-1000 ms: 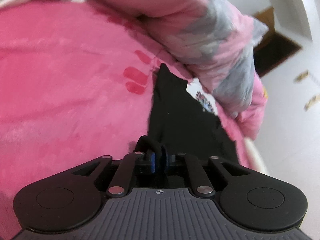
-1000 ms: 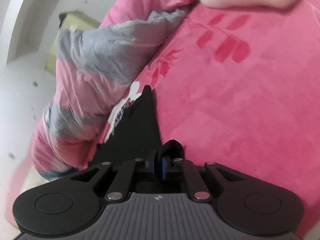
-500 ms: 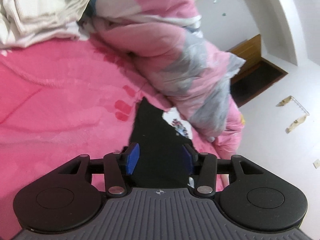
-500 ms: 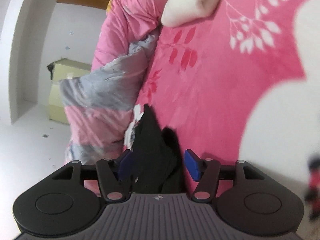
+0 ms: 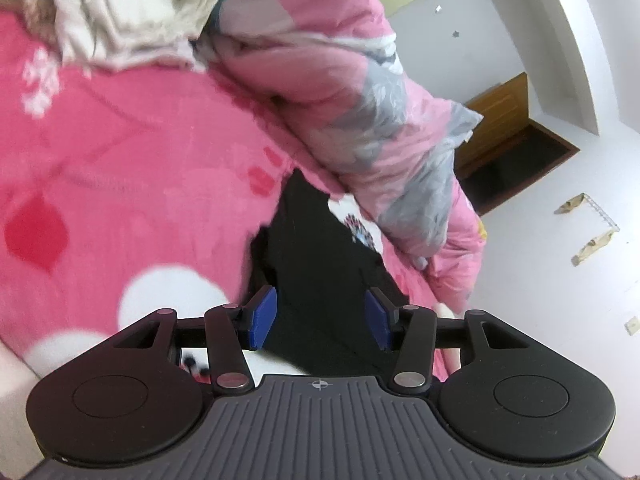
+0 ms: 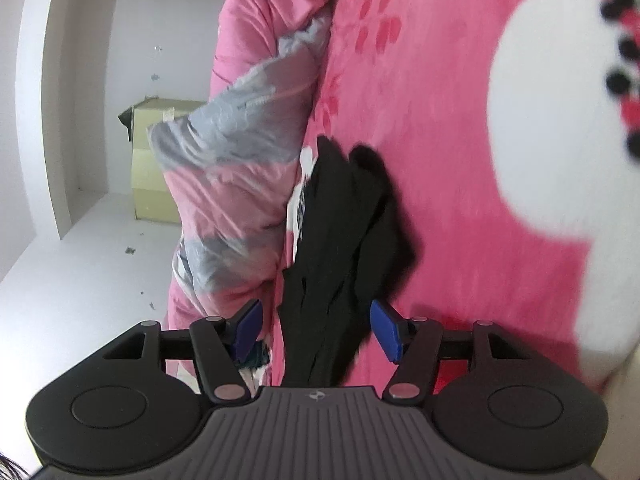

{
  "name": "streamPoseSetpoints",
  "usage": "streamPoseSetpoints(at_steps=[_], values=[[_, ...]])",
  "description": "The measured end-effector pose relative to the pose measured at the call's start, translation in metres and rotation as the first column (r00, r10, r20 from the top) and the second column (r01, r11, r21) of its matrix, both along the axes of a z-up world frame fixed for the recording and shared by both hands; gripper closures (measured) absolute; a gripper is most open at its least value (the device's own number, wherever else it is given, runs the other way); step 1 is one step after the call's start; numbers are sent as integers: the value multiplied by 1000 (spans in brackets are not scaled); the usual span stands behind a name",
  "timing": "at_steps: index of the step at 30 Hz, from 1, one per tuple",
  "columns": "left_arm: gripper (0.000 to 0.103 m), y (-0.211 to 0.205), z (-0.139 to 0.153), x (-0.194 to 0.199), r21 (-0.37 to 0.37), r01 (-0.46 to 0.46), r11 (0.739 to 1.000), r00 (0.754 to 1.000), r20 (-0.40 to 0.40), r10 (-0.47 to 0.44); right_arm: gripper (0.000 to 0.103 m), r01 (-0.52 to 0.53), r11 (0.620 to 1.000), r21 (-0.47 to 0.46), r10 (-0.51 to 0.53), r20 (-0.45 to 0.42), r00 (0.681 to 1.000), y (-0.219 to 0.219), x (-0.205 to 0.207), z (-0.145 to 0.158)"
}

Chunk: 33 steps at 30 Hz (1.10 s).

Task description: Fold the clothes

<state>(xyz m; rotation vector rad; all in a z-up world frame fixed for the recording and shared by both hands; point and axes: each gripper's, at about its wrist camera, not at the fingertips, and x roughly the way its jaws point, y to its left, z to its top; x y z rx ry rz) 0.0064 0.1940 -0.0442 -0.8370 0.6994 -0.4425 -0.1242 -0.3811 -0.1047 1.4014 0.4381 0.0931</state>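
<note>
The left gripper [image 5: 320, 317] stands with its blue-padded jaws apart, having just been opening; the black fabric garment [image 5: 320, 264] shows in the gap between them, yet neither blue pad [image 5: 262, 317] presses on it. The right gripper [image 6: 316, 327] is likewise spread, its jaws just opened wider, and its blue pads [image 6: 386, 334] stand clear of the cloth on both sides, so nothing is gripped.

The black garment [image 6: 340, 240] lies on the bright pink fleece blanket with red leaf prints and large white patches [image 5: 132, 168]. It is gathered into a long, narrow, folded band with several lengthwise creases and layered edges, one rounded flap sticking out at its far end in the right wrist view. Along one long side it lies just beside a crumpled pink and grey quilt [image 5: 360, 112], and a small white printed piece of fabric [image 5: 356, 224] peeks out between the two. A heap of cream-coloured cloth [image 5: 128, 12] sits farther off on the blanket. Beyond the bed edge, a pale cardboard box [image 6: 156, 160] stands on the white floor.
</note>
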Motion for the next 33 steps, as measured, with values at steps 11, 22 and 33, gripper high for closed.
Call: streamPoseSetpoints(at_steps=[11,22,33], values=[[54,-30,-52,22,3,-11,1000,998,-65,11,41,11,998,-54,-17,-102,995,10,-16,-1],[94,-22,-68,37,-9,-92,996,995,-38,91,41,33,998,-51,-39,-132,990,9,-14,-6],[103,-6,-71,39,-9,-150,989,988,-46,149,42,44,998,-49,-51,-143,988,9,-14,-6]])
